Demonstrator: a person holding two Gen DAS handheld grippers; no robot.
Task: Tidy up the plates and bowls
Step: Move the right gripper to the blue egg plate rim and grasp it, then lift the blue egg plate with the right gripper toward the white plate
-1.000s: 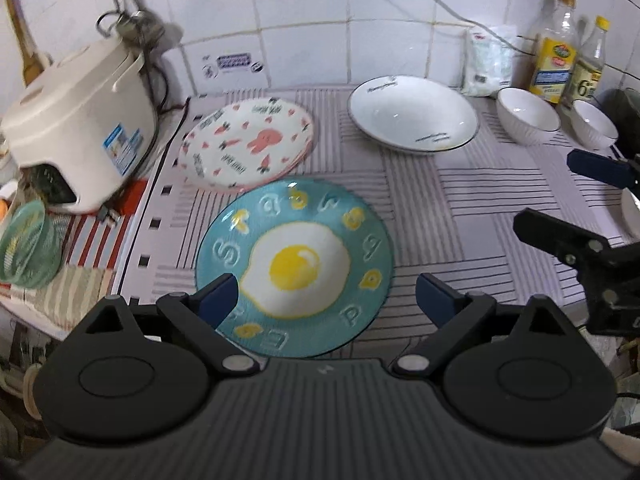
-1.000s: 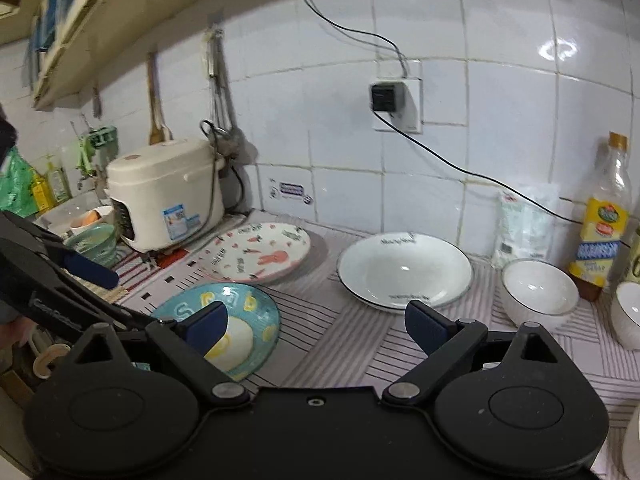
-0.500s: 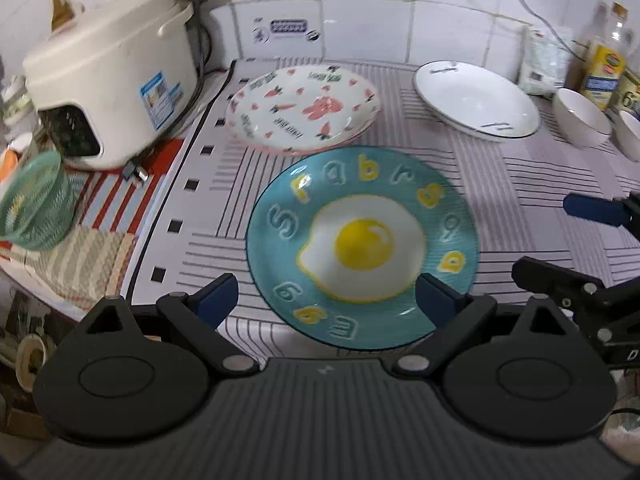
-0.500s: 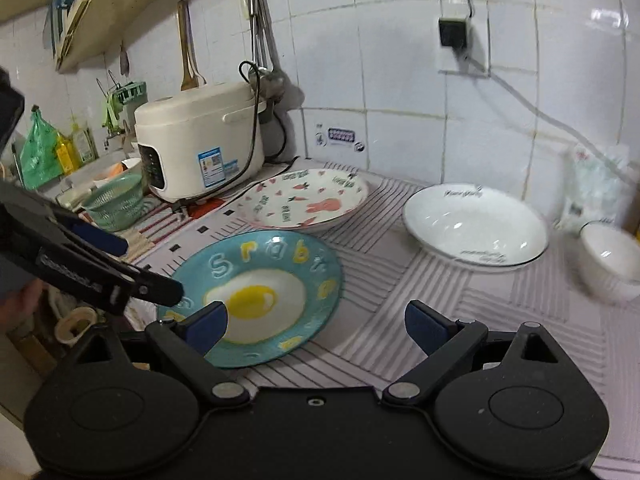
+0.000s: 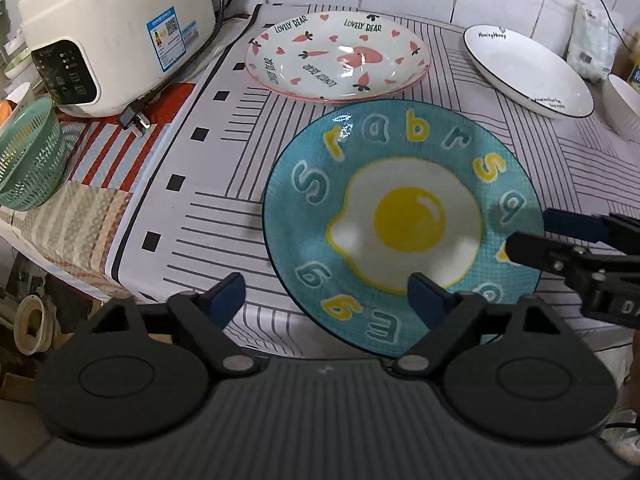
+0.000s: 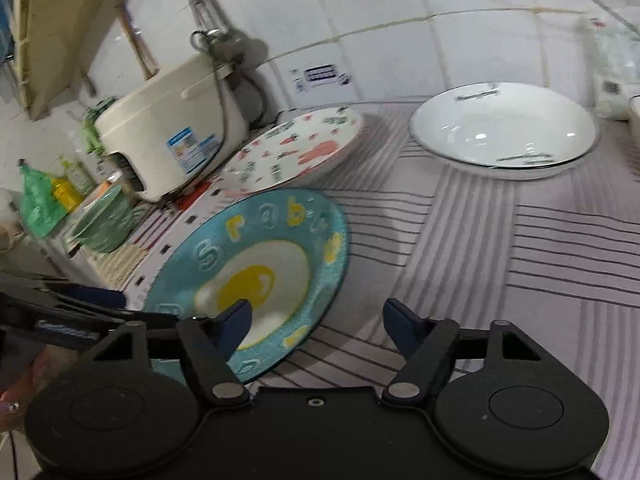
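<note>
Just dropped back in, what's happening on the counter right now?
A person is working two handheld grippers over the blue fried-egg plate on the striped cloth. The left gripper straddles its near rim and the right gripper straddles its right-hand rim; both sets of jaws are closing, and neither grips yet. The carrot-print plate, white plate and a white bowl sit untouched behind.

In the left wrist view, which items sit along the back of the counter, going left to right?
green basket → rice cooker → carrot plate → white plate → white bowl, cut off by the picture's right edge.
</note>
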